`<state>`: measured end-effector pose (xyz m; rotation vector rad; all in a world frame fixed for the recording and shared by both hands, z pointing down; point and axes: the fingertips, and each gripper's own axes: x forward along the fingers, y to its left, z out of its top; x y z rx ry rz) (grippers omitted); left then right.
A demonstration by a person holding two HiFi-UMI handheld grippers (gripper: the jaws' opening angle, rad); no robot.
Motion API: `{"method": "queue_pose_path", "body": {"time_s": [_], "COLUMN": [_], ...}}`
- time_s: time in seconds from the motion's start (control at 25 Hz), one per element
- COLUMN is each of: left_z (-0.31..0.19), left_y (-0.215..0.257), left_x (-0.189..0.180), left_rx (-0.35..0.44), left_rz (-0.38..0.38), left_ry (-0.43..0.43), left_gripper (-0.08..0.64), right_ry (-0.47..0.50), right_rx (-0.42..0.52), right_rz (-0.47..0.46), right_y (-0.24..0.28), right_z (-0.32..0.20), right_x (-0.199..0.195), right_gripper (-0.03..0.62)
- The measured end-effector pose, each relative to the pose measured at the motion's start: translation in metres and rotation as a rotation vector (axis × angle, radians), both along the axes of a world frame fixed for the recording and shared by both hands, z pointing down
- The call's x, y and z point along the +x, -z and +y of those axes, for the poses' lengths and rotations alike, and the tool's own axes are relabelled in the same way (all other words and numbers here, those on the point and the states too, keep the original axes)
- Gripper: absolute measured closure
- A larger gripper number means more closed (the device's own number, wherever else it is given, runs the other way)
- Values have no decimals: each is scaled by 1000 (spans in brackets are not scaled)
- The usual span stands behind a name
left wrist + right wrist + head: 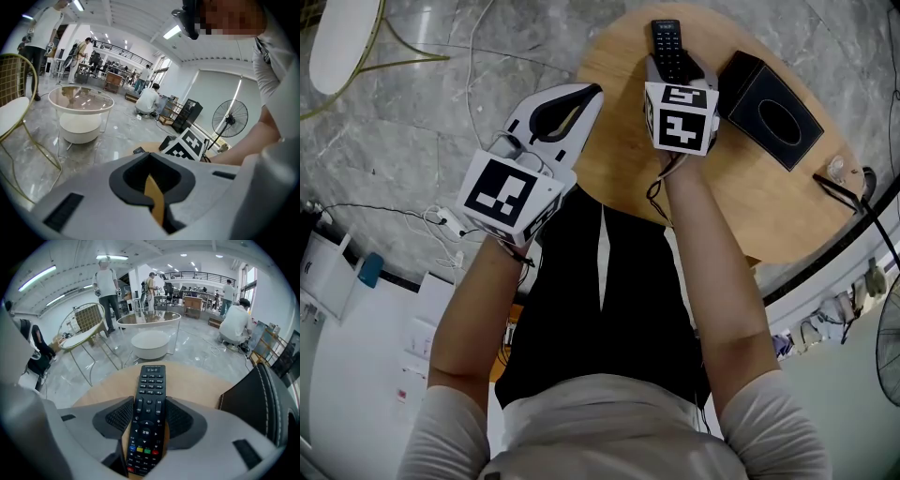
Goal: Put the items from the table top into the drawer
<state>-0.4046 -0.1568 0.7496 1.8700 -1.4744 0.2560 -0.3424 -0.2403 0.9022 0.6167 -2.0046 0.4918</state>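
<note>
Two grippers: both are showing in the head view, one on each forearm, reaching over the round wooden table (623, 169).
Left gripper (589, 94): is hovering off the table's near left edge, over the floor. Its jaws are standing together with nothing between them; only a sliver of tabletop is showing through the gap.
Right gripper (150, 403): is pointing steeply down at the table's far edge. Its jaws are standing wide, straddling the remote control, and the pads are looking to meet its long sides.
Remote control (153, 378): is lying flat, buttons up, at the far edge of the table. Its near half is sitting between the right jaws and its far end is sticking out beyond them.
Black box (769, 111): is sitting just beside the right gripper, toward the table's right edge, with an oval opening on top. It is not touching the remote.
Drawer: is not showing in any view, so I cannot place it.
Step in hand: I am judging this as the pick-up of the remote. The grip is being taken and the lift is not yet begun.
Next move calls for: a firm squeeze across the remote's width, then a straight lift, keeping the long far end from tipping. The free left gripper is likely needed for opening the drawer.
Risk: the sides are narrow and smooth, so the remote may be pivoting in the pads.
</note>
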Motion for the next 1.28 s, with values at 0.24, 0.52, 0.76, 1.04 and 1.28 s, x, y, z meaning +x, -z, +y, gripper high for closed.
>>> {"method": "queue_pose_path", "body": {"time_s": [0.24, 0.52, 0.76, 1.04, 1.28], "left_z": [6, 14, 23, 35, 55], "left_y": [-1, 8, 28, 82, 152], "left_x": [4, 3, 6, 14, 20], "left_rx": [0, 6, 20, 56, 96], "left_rz": [6, 1, -8, -24, -41], "left_ry": [3, 5, 1, -2, -11], "left_gripper": [551, 551, 551, 551, 551], "right_ry": [-14, -25, -28, -19, -13], "right_rx": [-1, -1, -8, 12, 45], "right_rz": [-26, -49, -97, -147, -201], "right_y": [1, 12, 41, 110, 198], "right_z": [-1, 5, 14, 28, 44], "right_x": [1, 3, 4, 11, 18], "right_gripper": [374, 380, 380, 382, 382]}}
